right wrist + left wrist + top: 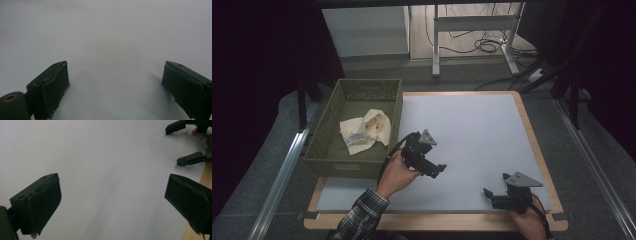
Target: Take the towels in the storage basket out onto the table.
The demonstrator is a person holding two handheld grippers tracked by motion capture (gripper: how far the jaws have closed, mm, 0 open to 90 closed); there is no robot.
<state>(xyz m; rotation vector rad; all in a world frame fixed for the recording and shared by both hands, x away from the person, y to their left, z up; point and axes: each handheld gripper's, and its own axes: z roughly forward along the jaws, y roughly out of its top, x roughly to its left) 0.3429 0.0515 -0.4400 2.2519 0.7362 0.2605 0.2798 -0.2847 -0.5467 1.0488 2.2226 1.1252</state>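
Observation:
My left gripper (437,168) hangs over the white mat (472,130) just right of the green basket, held by a hand in a plaid sleeve. Its jaws (112,192) stand wide open with bare mat between them. My right gripper (496,184) rests low near the mat's front right corner, also open (115,70) and holding nothing. In the left gripper view the right gripper (175,145) appears at the top right, its two jaws spread apart. A crumpled cream cloth (364,130) lies inside the olive green basket (357,166).
The basket stands at the table's left, overlapping the mat's edge. The wooden table edge (532,135) frames the mat. Metal rails (282,170) run along both sides. Behind the table are a white cabinet (367,30) and floor cables (482,45).

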